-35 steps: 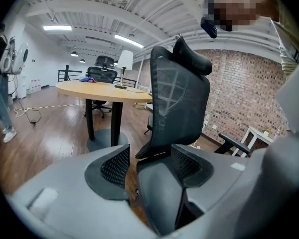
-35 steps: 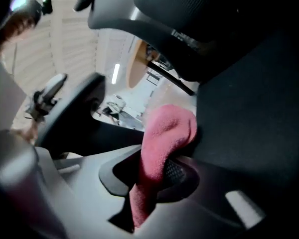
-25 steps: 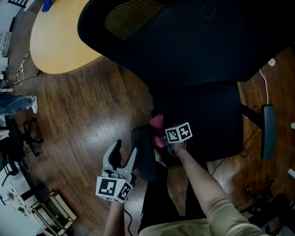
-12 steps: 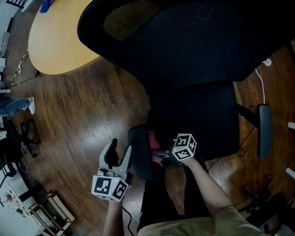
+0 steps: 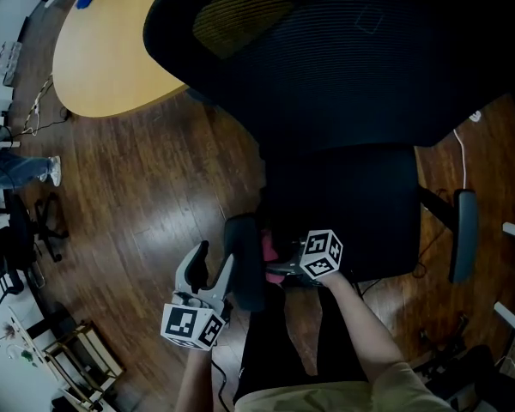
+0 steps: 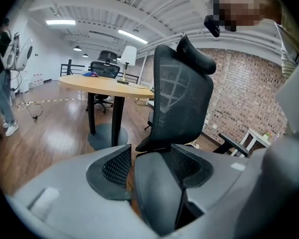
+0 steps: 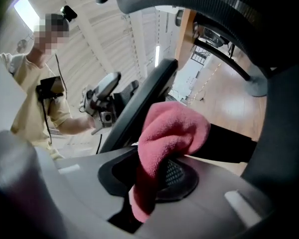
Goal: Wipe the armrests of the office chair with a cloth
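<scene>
Pink cloth (image 7: 167, 133) is bunched and clamped in the right tool (image 7: 154, 178), jaws clenched on its lower fold, with the puffy end sticking out past the tips. From the head view the cloth (image 5: 269, 247) sits against the inner side of the chair's near armrest (image 5: 245, 269), between that pad and the seat (image 5: 352, 204). Right tool (image 5: 279, 263) comes in from the seat side, marker cube up, bare forearm (image 5: 360, 324) behind it.

Left tool (image 5: 212, 271) is on the outer side of the same armrest, jaws spread apart and not clamping. In its own view the grey armrest pad (image 6: 157, 198) lies between the two textured pads (image 6: 114, 166). It is close to the right-hand one, and a sliver of floor shows on the other side. The right gripper view shows the armrest (image 7: 139, 101) as a dark bar running behind the cloth.

Second armrest (image 5: 463, 234) is on the far side of the seat, well apart from both tools. Black mesh chair back (image 5: 343, 58) fills the top of the head view. A rounded wooden table (image 5: 112, 58) stands beside the chair on a dark wood floor (image 5: 154, 187).
</scene>
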Motion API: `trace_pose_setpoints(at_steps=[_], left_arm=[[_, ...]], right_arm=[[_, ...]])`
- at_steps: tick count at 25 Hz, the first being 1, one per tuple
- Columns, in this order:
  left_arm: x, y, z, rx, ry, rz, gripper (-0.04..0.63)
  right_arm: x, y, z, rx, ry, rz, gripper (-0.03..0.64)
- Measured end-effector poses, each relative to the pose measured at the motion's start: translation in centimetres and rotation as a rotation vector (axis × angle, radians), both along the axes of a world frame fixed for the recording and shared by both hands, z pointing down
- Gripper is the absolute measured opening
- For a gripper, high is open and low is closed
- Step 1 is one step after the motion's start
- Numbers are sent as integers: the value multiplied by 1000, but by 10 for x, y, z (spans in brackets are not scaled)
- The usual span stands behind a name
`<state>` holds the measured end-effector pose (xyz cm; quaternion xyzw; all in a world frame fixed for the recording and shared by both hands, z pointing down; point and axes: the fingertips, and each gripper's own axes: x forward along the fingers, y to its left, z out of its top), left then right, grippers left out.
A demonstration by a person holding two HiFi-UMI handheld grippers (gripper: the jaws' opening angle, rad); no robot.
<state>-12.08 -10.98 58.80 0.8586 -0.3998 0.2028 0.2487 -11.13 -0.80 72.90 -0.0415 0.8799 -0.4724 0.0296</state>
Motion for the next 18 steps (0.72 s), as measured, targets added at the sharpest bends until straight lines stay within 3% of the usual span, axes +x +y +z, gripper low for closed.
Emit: trace_pose_setpoints(at_steps=[2, 4, 6, 8, 11, 13, 18], left_arm=[[3, -3, -1, 9, -4, 9, 235], [5, -5, 0, 11, 5, 3, 235], [6, -5, 2, 12, 6, 4, 235], [5, -3, 5, 10, 4, 6, 235], [0, 1, 11, 0, 6, -6, 235], [-4, 3, 14, -4, 9, -20, 235], [-21, -2, 5, 6, 27, -64, 235]], right_arm=[[4, -12, 30, -55, 146, 34, 64], [16, -32, 70, -193, 267, 145, 63], [25, -52, 101, -340, 311, 239, 61], [29, -60, 123, -401, 370, 236, 64], [30, -62, 149, -408, 574, 178, 64], [30, -64, 155, -397, 659, 148, 57], [44, -74, 140, -335, 597, 203, 61]])
